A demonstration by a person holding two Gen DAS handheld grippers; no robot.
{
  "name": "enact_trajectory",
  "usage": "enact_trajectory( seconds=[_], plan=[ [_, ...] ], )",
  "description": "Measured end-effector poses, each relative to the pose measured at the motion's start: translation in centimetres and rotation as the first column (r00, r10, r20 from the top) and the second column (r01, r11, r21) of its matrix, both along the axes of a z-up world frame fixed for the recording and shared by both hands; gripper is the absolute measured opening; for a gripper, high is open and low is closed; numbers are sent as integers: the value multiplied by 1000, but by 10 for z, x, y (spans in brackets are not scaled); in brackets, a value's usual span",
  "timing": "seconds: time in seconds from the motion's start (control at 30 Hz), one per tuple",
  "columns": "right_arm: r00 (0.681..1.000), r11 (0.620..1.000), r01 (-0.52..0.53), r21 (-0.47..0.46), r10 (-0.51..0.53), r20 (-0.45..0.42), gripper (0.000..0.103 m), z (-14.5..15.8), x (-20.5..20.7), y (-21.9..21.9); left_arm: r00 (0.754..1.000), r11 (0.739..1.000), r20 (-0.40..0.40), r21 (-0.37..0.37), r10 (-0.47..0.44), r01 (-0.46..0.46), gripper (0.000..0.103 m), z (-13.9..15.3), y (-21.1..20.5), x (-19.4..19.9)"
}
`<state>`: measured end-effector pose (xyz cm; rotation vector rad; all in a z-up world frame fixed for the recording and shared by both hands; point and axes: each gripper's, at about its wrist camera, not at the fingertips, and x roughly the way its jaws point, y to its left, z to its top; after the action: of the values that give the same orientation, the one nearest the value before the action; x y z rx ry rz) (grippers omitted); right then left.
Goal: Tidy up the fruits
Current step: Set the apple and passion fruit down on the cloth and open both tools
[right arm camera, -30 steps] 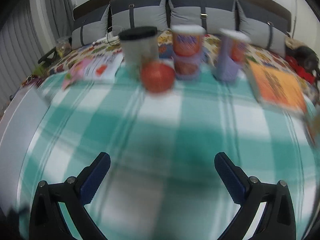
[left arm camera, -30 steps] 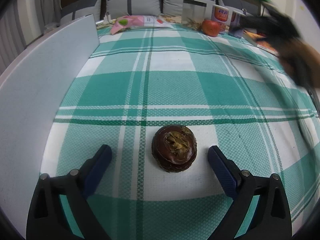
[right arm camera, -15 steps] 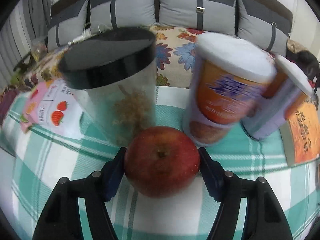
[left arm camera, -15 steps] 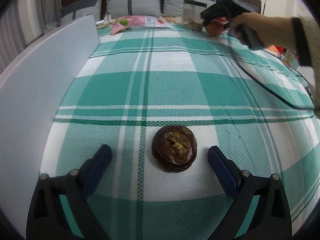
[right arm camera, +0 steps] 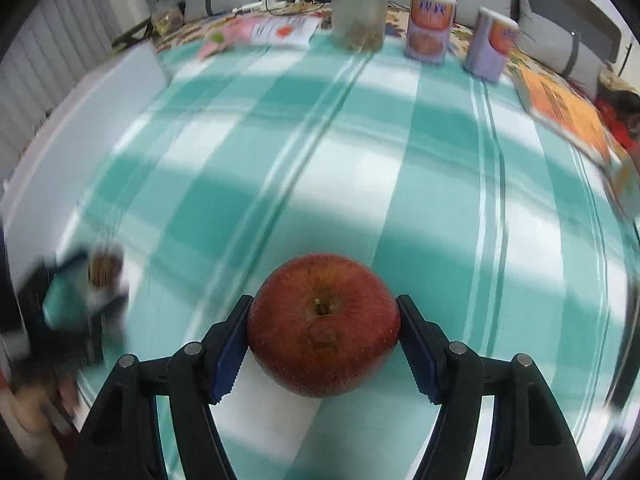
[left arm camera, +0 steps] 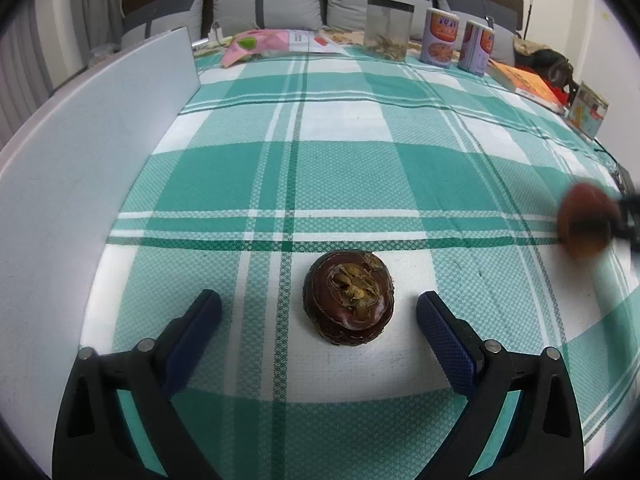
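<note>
A dark brown round fruit [left arm camera: 348, 298] with a dried yellowish top lies on the green-and-white checked cloth [left arm camera: 340, 128]. My left gripper [left arm camera: 318, 300] is open, one finger on each side of the fruit and well apart from it. In the right wrist view my right gripper [right arm camera: 324, 312] is shut on a red apple [right arm camera: 324, 324], stem up, held above the cloth. The left wrist view shows that apple [left arm camera: 584, 228] as a blur at the right edge. At the left of the right wrist view the left gripper [right arm camera: 68, 312] and the brown fruit [right arm camera: 105, 266] appear blurred.
A white board [left arm camera: 80, 160] runs along the left side. At the back stand a clear jar [left arm camera: 388, 28] and two cans [left arm camera: 440, 36], with a pink packet [left arm camera: 260, 42] to their left. An orange book [left arm camera: 528, 84] and a small carton [left arm camera: 588, 110] lie at the right.
The right gripper shut on the apple beside the jar at the back, then carried it toward the near right of the cloth. The left gripper and the brown fruit stayed still.
</note>
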<state>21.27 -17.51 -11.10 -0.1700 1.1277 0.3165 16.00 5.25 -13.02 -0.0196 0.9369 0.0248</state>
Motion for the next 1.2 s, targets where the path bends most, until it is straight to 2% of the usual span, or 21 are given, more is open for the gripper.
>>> enact_trajectory(
  seconds=[0.03,0.1,0.17,0.2,0.33,0.47,0.63,0.7,0.9,1.2],
  plan=[
    [999,1000,18,-8,-18,44,70,1,-12,0,1000,1000,-9,0,0,0,99,1,0,0],
    [995,998,55,-13,-54,79,74,5,-27,-1,998,1000,-48,-3,29,-29,98,4,2,-4],
    [990,994,105,-8,-104,99,98,12,-37,-2,996,996,-46,-45,78,-80,98,10,7,-23],
    [985,991,133,4,-133,110,100,17,-46,-5,995,993,-39,-73,88,-91,98,11,8,-34],
    [973,980,200,10,-199,119,101,22,-88,-3,994,992,-36,-77,100,-102,98,6,2,-68],
    [972,981,191,-37,-184,145,100,3,-116,10,999,999,0,13,47,-47,98,1,-18,-84],
    [977,983,174,-52,-165,135,101,-21,-120,17,999,999,22,14,28,-28,101,-1,-19,-86],
    [972,980,199,0,-197,127,103,-25,-120,11,999,1000,34,13,14,-15,102,-1,-18,-86],
    [960,983,182,15,-181,214,103,-28,-128,11,998,1000,64,18,7,-9,102,-3,-18,-89],
    [960,984,175,14,-174,218,103,-27,-127,12,997,1000,76,23,5,-7,102,-3,-17,-91]
  ],
)
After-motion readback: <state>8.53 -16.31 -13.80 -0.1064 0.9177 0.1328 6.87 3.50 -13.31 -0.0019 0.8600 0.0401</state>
